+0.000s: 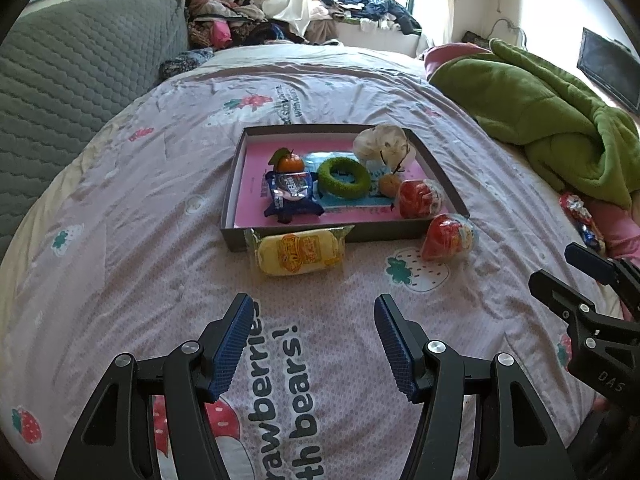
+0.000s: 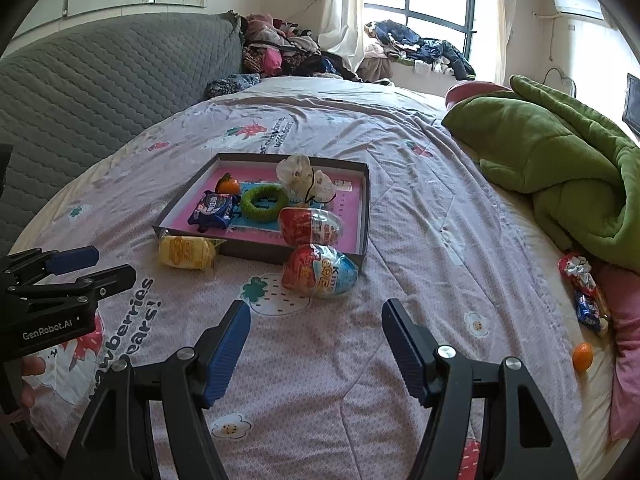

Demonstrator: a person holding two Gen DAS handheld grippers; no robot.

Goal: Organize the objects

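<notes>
A shallow grey box with a pink floor (image 1: 236,184) (image 2: 366,208) lies on the bed. In it are a blue biscuit pack (image 1: 292,194) (image 2: 214,208), a small orange (image 1: 290,163) (image 2: 229,185), a green ring (image 1: 344,178) (image 2: 264,203), a white flower (image 1: 382,144) (image 2: 304,176) and a red egg-shaped sweet (image 1: 420,198) (image 2: 310,224). Outside its near wall lie a yellow snack pack (image 1: 300,254) (image 2: 186,252) and a second egg sweet (image 1: 448,238) (image 2: 320,270). My left gripper (image 1: 314,344) is open and empty, short of the yellow pack. My right gripper (image 2: 316,346) is open and empty, short of the egg sweet.
A green blanket (image 1: 540,108) (image 2: 560,152) lies at the right. Beside it lie wrapped sweets (image 2: 584,292) and a loose orange (image 2: 582,356). A grey quilted headboard (image 1: 72,76) stands at the left. Clothes (image 2: 288,52) are piled at the far end.
</notes>
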